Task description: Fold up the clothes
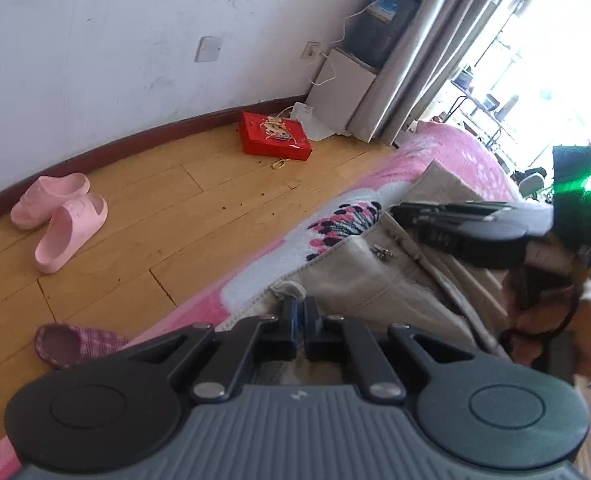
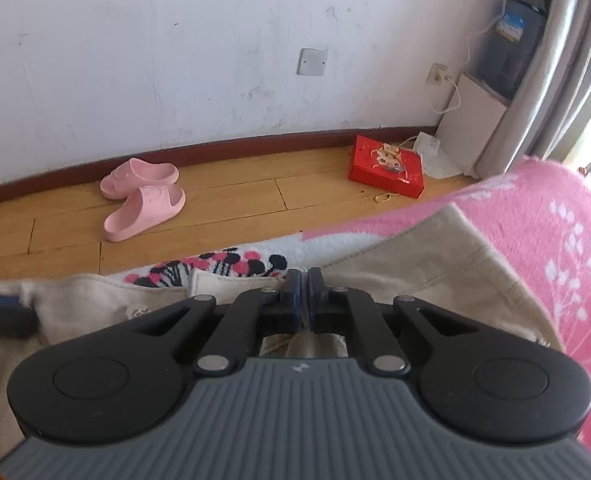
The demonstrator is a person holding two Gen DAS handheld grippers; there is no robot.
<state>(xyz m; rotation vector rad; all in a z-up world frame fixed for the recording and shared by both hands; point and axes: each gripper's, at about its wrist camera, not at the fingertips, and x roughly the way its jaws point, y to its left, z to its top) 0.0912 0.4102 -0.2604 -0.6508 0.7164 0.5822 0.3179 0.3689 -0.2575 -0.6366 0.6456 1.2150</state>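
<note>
Both jaws are pressed together, each pinching an edge of the beige trousers (image 1: pixel 375 280): your left gripper (image 1: pixel 301 312) holds a hem corner, your right gripper (image 2: pixel 304 280) holds the fabric edge, cloth threads showing between its pads. Keep both pinches firm and move the two hands together, level, so the fold lands square. The trousers lie on the pink blanket (image 2: pixel 555 220), spreading from the jaws toward the bed's floor-side edge.
</note>
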